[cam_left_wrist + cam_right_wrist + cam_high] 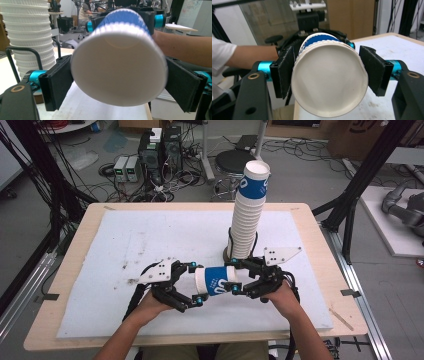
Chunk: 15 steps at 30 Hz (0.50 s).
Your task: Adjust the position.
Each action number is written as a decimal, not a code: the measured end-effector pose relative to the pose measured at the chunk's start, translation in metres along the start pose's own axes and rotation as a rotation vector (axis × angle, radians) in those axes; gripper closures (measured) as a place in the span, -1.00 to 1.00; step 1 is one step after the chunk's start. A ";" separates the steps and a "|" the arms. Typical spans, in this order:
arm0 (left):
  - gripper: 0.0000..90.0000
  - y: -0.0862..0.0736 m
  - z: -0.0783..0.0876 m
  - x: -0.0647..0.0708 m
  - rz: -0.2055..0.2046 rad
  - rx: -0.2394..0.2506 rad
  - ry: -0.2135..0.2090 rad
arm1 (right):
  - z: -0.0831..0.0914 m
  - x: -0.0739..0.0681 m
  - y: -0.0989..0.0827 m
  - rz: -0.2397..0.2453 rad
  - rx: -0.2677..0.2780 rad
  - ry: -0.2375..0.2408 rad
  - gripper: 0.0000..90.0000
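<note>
Paper cup (216,280) between both tools — stack (248,210) just behind.

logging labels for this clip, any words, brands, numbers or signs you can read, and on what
Held paper cup, blue band: small white print, too blurred to read.
Top cup of the tall cup stack: a large white mark on blue, partly turned away; no letters can be made out.
Cardboard box at the high view's top right: dark marking, cut off, unreadable.
No other text is legible.
</note>
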<state>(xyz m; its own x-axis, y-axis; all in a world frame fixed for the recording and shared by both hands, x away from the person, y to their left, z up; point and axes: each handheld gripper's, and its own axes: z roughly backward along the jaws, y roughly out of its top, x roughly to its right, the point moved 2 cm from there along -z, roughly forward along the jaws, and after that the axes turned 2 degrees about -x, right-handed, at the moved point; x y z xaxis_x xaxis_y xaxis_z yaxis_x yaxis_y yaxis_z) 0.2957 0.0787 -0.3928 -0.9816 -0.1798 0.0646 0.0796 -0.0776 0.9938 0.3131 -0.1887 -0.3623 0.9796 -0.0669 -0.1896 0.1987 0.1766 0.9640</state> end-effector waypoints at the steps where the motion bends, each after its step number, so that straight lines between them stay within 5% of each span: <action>1: -0.69 0.000 0.000 0.000 0.001 0.000 -0.004 | 0.000 0.000 0.000 -0.004 0.000 -0.001 -0.29; 5: -0.60 0.001 0.002 -0.001 0.015 0.004 -0.012 | 0.001 0.001 -0.003 -0.018 0.011 0.008 -0.29; 15: -0.44 0.005 0.005 0.002 -0.030 -0.016 -0.008 | 0.002 0.001 -0.005 -0.024 -0.010 0.020 -0.28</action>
<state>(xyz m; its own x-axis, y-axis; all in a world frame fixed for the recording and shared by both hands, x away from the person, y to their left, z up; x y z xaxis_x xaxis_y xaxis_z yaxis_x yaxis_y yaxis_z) 0.2932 0.0827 -0.3873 -0.9850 -0.1691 0.0352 0.0524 -0.0985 0.9938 0.3131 -0.1913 -0.3671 0.9750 -0.0517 -0.2161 0.2220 0.1854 0.9573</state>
